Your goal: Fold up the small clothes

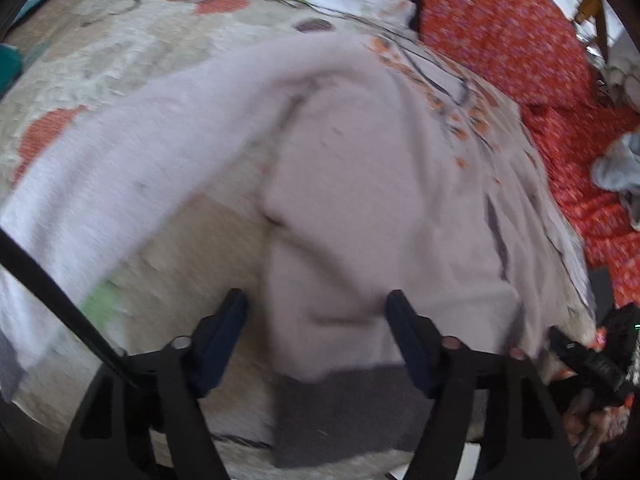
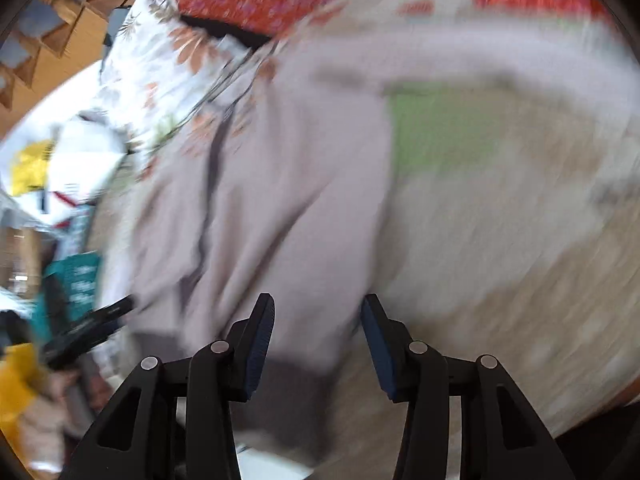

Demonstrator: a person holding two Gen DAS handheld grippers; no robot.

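Observation:
A pale lilac garment (image 1: 360,184) lies spread on a beige flowered bedspread (image 1: 100,60), with one sleeve (image 1: 120,176) stretched to the left. A dark grey hem band (image 1: 344,412) runs along its near edge. My left gripper (image 1: 318,308) hangs open over that hem end, one finger on each side of the cloth, pads apart from it. In the blurred right wrist view the same garment (image 2: 260,200) fills the left half. My right gripper (image 2: 318,312) is open above its near right edge, with nothing pinched.
Red flowered cloth (image 1: 500,40) covers the far right, with a grey bundle (image 1: 616,168) on it. A white leaf-print pillow (image 2: 160,60) lies beyond the garment. Cardboard boxes (image 2: 72,20), a teal item (image 2: 80,276) and a hand (image 2: 44,400) show at the left.

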